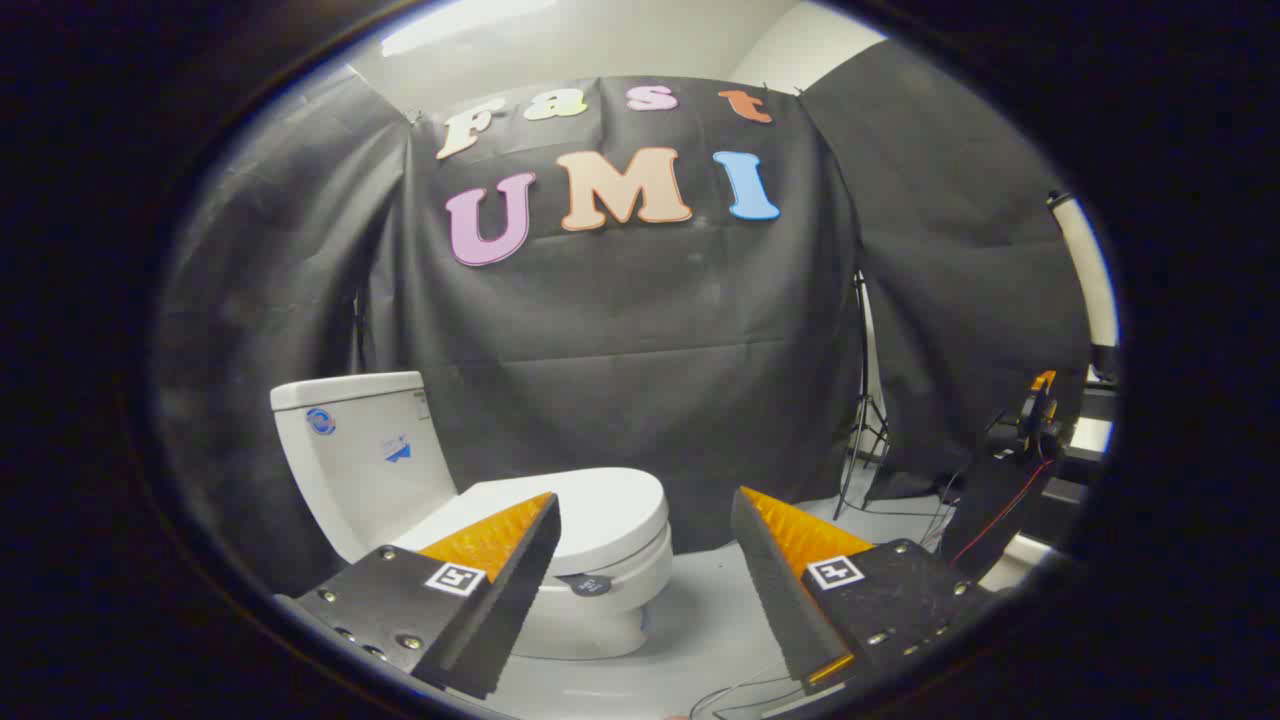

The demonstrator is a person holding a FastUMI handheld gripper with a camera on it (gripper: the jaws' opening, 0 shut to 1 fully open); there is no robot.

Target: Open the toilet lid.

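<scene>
White porcelain is seen at lower left: the toilet (400, 480), its lid (590, 505) lying shut, partly covered by the left finger (490, 570). The gripper (645, 520) is held wide open, nothing between. A light stand (865, 400) is seen at right.

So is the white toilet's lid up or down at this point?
Down. The white oval toilet lid lies flat over the bowl, below the white tank. The gripper is open, its fingers apart and short of the lid.
</scene>
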